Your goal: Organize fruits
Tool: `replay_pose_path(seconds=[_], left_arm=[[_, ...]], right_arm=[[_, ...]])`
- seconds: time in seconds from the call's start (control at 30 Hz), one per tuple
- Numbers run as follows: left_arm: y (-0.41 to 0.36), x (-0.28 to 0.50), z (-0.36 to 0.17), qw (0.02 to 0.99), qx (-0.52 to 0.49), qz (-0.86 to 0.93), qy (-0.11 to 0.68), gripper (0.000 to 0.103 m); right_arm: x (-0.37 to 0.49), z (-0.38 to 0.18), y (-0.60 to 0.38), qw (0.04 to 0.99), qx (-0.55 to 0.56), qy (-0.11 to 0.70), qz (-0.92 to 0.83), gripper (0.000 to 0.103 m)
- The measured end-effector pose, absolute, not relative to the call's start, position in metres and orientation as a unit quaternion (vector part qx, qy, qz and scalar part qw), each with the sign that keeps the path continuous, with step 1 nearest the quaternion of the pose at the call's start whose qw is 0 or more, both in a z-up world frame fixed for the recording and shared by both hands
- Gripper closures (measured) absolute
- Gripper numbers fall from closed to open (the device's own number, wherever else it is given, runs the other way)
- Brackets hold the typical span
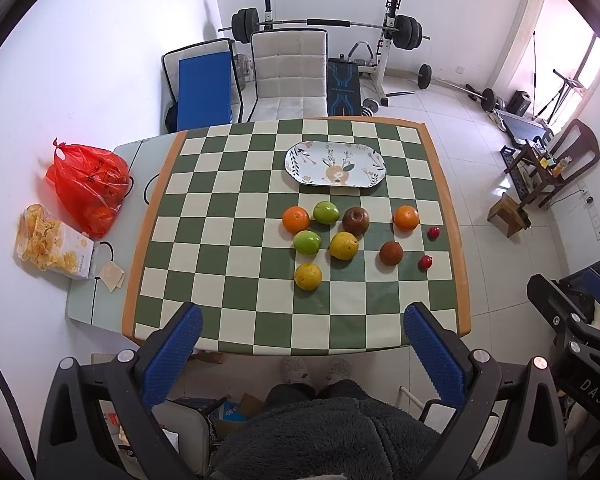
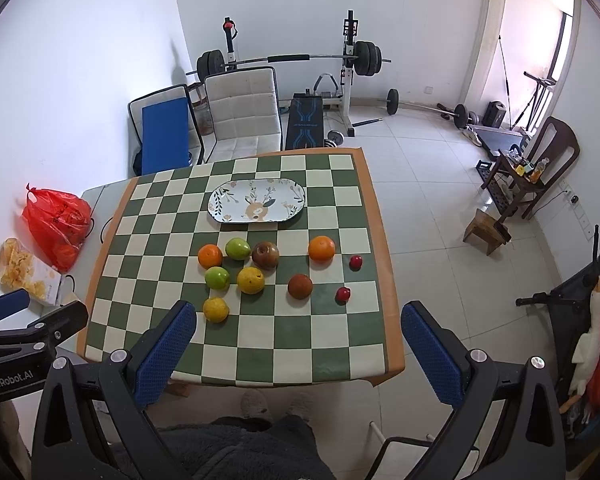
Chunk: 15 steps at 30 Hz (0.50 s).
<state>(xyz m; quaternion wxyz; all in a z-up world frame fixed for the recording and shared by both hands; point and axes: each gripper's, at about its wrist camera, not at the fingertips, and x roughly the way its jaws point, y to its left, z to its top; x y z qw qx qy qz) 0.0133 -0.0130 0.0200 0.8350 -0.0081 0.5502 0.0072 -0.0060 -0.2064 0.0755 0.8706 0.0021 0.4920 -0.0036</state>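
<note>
Several fruits lie loose on the checkered table (image 1: 236, 184): two oranges (image 1: 296, 219) (image 1: 405, 218), two green apples (image 1: 326, 212) (image 1: 307, 242), two yellow fruits (image 1: 344, 245) (image 1: 308, 276), two brown fruits (image 1: 356, 220) (image 1: 391, 253) and two small red ones (image 1: 433, 233) (image 1: 425, 262). Behind them an oval patterned plate (image 1: 335, 164) holds nothing. My left gripper (image 1: 302, 316) hangs open high above the near table edge. My right gripper (image 2: 298, 314) is open too, above the same edge, with the yellow fruit (image 2: 216, 309) just beyond its left finger.
At the table's left side sit a red plastic bag (image 1: 88, 184) and a bag of chips (image 1: 48, 244). Two chairs (image 1: 288, 74) and a weight bench (image 1: 342, 84) stand behind the table. The person's feet (image 1: 316, 370) show below the near edge.
</note>
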Motion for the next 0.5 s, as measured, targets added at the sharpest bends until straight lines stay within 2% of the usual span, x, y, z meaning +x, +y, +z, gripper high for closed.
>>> replay_pose_path(seconds=[0.3, 0.4, 0.5], left_arm=[[-0.014, 0.022, 0.025, 0.844, -0.002, 0.02, 0.536, 0.0], [-0.009, 0.043, 0.017, 0.85, 0.007, 0.052, 0.524, 0.0], [0.0, 0.07, -0.009, 0.839, 0.013, 0.08, 0.539, 0.0]], right_arm=[[0.0, 0.061, -0.203, 0.874, 0.035, 0.485, -0.005, 0.0], [0.032, 0.047, -0.199, 0.873, 0.062, 0.484, -0.005, 0.0], [0.053, 0.007, -0.207, 0.859, 0.089, 0.505, 0.0, 0.0]])
